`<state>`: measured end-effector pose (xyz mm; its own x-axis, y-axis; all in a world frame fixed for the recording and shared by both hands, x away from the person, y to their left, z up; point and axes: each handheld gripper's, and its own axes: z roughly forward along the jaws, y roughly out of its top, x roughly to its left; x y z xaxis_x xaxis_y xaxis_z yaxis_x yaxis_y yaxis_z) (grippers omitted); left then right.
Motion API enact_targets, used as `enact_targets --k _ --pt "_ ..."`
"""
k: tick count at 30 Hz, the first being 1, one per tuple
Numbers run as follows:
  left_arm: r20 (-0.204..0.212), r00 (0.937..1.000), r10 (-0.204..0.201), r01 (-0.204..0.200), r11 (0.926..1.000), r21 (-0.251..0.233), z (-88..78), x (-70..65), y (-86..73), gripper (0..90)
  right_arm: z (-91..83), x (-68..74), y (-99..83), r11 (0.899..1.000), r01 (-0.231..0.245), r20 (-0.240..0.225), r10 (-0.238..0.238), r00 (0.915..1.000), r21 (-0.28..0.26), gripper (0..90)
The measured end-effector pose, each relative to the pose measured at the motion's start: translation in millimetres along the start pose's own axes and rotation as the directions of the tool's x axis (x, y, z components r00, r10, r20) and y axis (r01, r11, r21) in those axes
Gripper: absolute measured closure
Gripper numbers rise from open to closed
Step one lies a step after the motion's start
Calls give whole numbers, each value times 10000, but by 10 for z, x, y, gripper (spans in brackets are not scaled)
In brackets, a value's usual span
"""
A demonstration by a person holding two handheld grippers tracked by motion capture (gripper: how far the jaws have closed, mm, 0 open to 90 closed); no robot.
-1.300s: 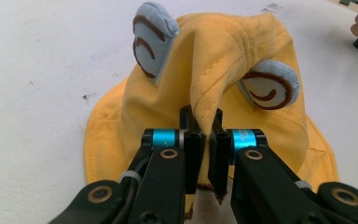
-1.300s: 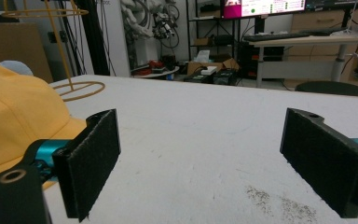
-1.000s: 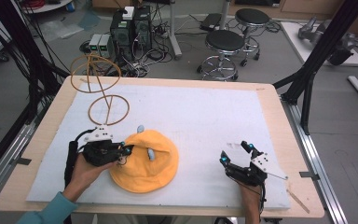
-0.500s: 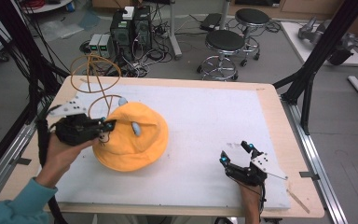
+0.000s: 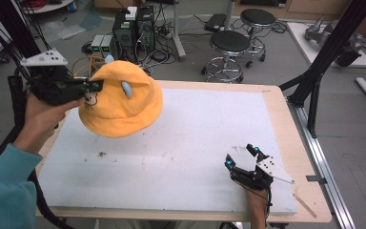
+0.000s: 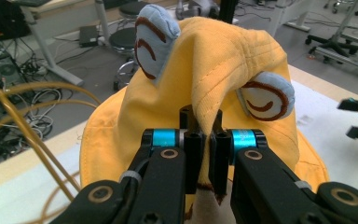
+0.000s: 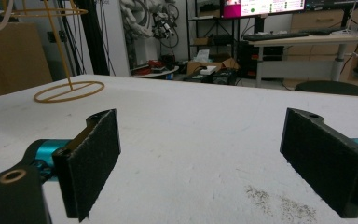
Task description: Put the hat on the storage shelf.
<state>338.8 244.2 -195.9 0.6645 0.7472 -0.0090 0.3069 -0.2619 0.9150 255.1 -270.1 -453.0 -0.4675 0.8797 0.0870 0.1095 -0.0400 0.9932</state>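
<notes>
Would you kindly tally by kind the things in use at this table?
Orange hat: 1
Wire stand: 1
Grippers, left and right: 2
Total: 4

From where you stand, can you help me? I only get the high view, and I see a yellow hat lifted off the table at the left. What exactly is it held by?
Observer: The left gripper has its jaws shut on a fold of the yellow hat; the cloth bunches up between them.
Operator: There are pale blue bits on the hat. What are they?
Observer: Two light blue ears with brown curved stitching, seen close in the left gripper view.
Operator: And the other gripper, is it holding anything?
Observer: No. The right gripper has its jaws wide apart, with only the white table between them.
</notes>
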Motion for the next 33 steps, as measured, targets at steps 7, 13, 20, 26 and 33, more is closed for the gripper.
enact_targets --k 7,13,20,26,33 --pt "-463 9989 -86 94 9998 157 37 216 256 875 0 1 0 10000 0 5 0 10000 4 110" --pt "-898 9959 -61 66 10000 53 16 392 419 875 6 -3 1 10000 44 19 -44 10000 -33 110" --pt "-1316 9908 -307 267 9991 -326 -30 591 576 875 9 3 1 10000 -6 -10 6 10000 44 110" --pt "-1897 9805 -521 480 9985 -263 58 814 618 875 11 2 1 10000 62 0 -62 10000 58 110" --pt "-2403 9677 -759 777 9970 -21 136 1043 492 875 12 1 3 9999 18 -12 -18 10000 101 110"
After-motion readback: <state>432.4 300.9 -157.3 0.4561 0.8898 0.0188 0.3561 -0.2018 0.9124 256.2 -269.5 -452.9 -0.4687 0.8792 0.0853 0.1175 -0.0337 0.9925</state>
